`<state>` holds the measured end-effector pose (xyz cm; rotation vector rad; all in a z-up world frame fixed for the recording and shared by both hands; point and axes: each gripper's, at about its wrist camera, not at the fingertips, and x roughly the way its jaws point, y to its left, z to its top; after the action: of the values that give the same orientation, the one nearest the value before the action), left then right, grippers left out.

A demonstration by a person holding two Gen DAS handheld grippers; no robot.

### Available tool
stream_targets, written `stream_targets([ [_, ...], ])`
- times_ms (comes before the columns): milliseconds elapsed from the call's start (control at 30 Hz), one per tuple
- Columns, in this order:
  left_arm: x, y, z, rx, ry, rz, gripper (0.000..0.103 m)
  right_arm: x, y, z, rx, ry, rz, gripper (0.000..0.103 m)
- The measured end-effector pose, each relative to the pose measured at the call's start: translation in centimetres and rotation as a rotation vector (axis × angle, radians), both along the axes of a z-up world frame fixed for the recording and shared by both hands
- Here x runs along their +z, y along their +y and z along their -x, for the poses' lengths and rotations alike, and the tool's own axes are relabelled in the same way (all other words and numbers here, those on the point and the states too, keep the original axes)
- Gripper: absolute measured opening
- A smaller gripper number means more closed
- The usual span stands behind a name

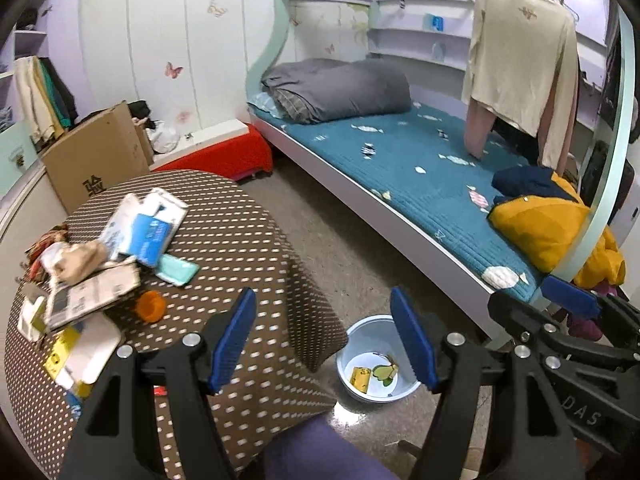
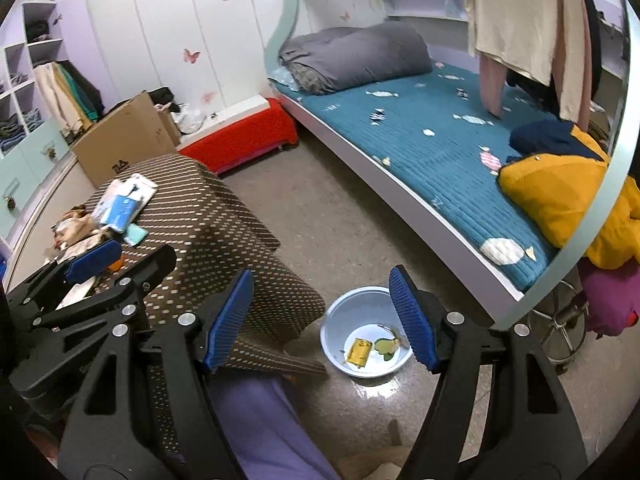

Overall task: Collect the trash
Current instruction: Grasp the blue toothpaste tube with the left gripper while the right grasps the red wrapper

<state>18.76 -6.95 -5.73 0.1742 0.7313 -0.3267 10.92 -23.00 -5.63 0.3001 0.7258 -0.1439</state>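
A heap of trash lies on the brown dotted table (image 1: 240, 220): a blue-and-white packet (image 1: 148, 228), crumpled paper (image 1: 76, 260), an orange cap (image 1: 151, 306), a teal item (image 1: 178, 270) and a yellow-and-white box (image 1: 80, 352). On the floor beside the table stands a pale blue basin (image 1: 347, 354) holding a yellow wrapper (image 1: 359, 378). My left gripper (image 1: 324, 340) hangs open over the table's right edge, nothing between its blue pads. My right gripper (image 2: 320, 320) is open and empty above the basin (image 2: 340, 312). Each gripper shows at the edge of the other's view.
A cardboard box (image 1: 96, 160) and a red bench (image 1: 224, 152) stand behind the table. A bed (image 1: 400, 152) with a grey quilt, a yellow jacket (image 1: 548, 220) and a hanging shirt (image 1: 520, 60) fills the right. A person's purple-clad leg (image 2: 264, 420) lies below. A chair base (image 2: 560, 332) stands right.
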Motion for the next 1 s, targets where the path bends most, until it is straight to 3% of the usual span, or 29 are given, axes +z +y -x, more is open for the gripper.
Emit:
stream_targets([
  [500, 1.3, 10.1, 1.2, 0.202, -0.031, 0.029, 0.069, 2.0, 9.2, -1.9, 0.21, -0.036, 0.028, 0.071],
  [1000, 0.5, 21.1, 2.3, 0.476, -0.012, 0.048, 0.07, 0.5, 19.4, -5.6, 0.494, 0.034, 0.036, 0.074],
])
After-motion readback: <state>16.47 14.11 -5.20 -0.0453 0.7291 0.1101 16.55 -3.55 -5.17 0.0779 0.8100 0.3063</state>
